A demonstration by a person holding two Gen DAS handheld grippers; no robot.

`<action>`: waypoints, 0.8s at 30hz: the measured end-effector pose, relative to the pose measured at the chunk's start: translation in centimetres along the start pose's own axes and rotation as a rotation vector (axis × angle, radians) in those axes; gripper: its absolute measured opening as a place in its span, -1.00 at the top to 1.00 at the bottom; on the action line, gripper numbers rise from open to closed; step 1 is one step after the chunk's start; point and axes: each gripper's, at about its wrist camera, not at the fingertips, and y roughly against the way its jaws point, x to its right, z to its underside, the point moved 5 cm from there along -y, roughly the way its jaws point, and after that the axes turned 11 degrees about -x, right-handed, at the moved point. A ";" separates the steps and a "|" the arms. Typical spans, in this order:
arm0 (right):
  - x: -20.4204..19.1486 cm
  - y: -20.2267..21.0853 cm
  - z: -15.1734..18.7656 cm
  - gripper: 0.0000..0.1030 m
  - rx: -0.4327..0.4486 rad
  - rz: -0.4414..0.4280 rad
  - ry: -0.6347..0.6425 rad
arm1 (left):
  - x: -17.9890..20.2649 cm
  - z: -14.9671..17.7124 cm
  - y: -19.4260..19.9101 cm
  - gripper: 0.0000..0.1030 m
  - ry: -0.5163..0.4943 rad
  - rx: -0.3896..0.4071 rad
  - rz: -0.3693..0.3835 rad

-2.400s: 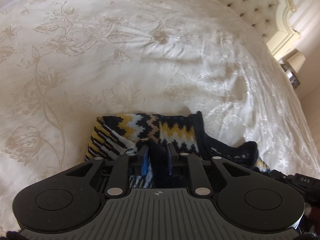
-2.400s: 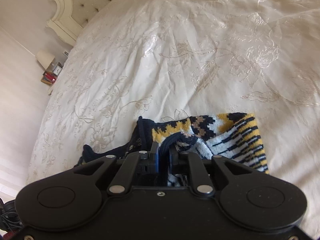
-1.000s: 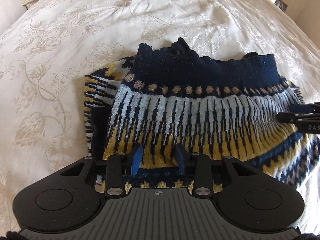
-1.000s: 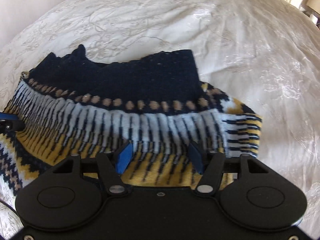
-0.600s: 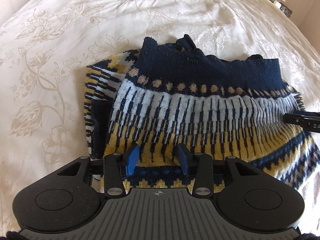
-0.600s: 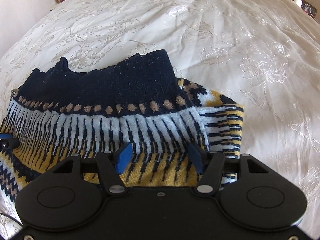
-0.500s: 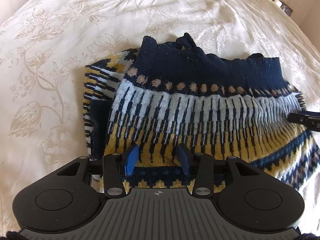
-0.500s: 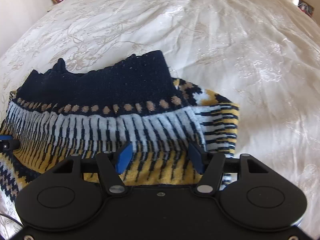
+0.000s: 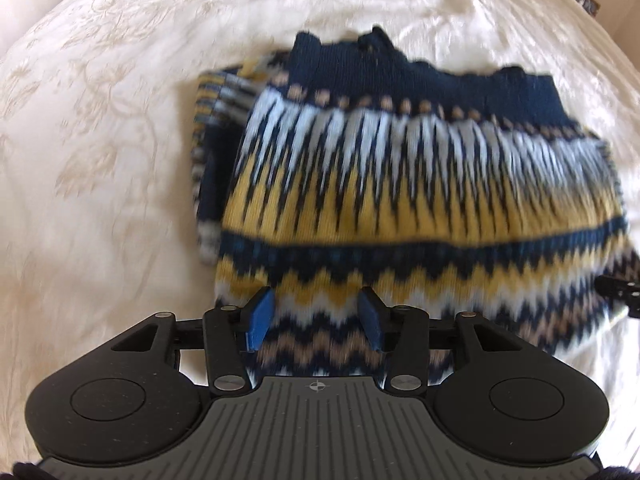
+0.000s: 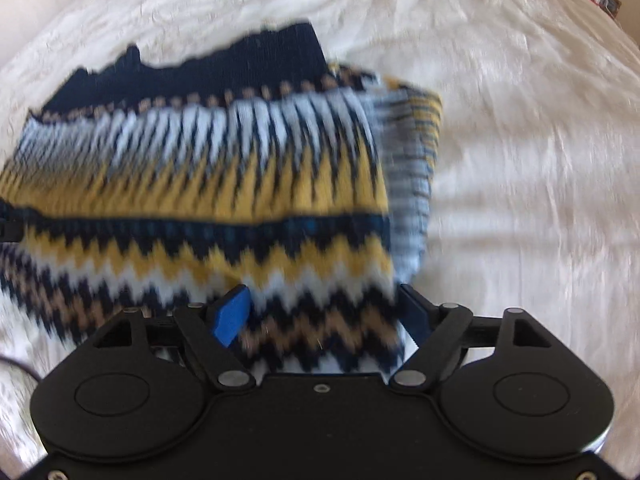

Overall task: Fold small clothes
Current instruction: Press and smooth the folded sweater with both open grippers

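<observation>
Where both tools had been pinched shut on bunched knit a couple of seconds earlier, the sweater [image 9: 420,184] now lay folded flat across the middle of the cream bedspread [image 9: 100,160], a striped sleeve edge poking out at its left side. In the left wrist view the left gripper [image 9: 314,316] stood wide apart at lower centre, holding nothing, more of the zigzag hem showing than half a second before. In the right wrist view the right gripper [image 10: 320,312] was likewise spread wide and empty over the hem. That suggested the fold had been released and both tools were backing away. Motion blur left no readable writing or brand.
</observation>
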 end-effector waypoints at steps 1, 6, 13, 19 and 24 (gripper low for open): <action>0.3 -0.1 0.6 -0.66 -0.004 -0.003 -0.014 | -0.1 0.3 0.1 0.12 -0.007 0.001 -0.005; 2.1 0.8 1.9 -0.68 0.004 -0.039 -0.091 | 0.1 0.1 2.2 0.13 0.001 0.040 0.009; 3.3 2.9 2.9 -0.69 0.071 -0.098 -0.161 | 4.2 -1.6 3.6 0.12 -0.032 0.108 0.082; 4.0 4.1 3.3 -0.69 0.097 -0.144 -0.194 | 6.6 -1.5 0.2 0.12 -0.078 0.020 0.030; 4.8 4.3 3.2 -0.72 0.112 -0.247 -0.217 | 6.1 -1.0 -1.0 0.09 -0.037 -0.006 0.025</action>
